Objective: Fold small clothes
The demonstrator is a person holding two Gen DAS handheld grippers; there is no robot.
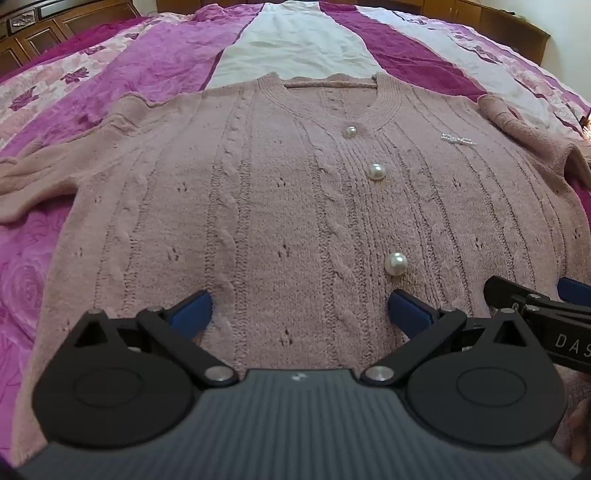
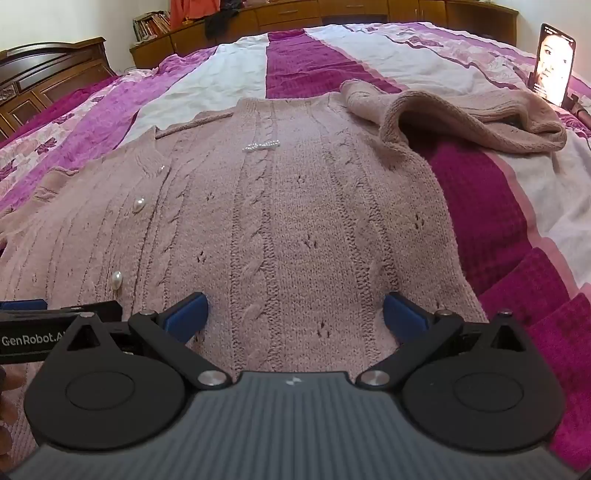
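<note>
A pink cable-knit cardigan (image 1: 280,206) with pearl buttons (image 1: 376,171) lies front up on the bed, neckline at the far side. Its left sleeve (image 1: 33,181) stretches out flat. The right sleeve (image 2: 465,114) is bunched up with its cuff gaping. My left gripper (image 1: 300,309) hovers open over the hem near the lowest button, nothing between its blue pads. My right gripper (image 2: 295,312) is open too, above the cardigan's right half near the hem. Each gripper shows at the edge of the other's view: the right gripper (image 1: 539,310) and the left gripper (image 2: 55,314).
The bed carries a striped bedspread (image 2: 495,206) in magenta, pink and white. A phone (image 2: 552,64) with a lit screen stands on a holder at the far right. Wooden cabinets (image 2: 332,14) and a headboard (image 2: 48,70) line the back. A hand (image 2: 5,406) shows at the lower left.
</note>
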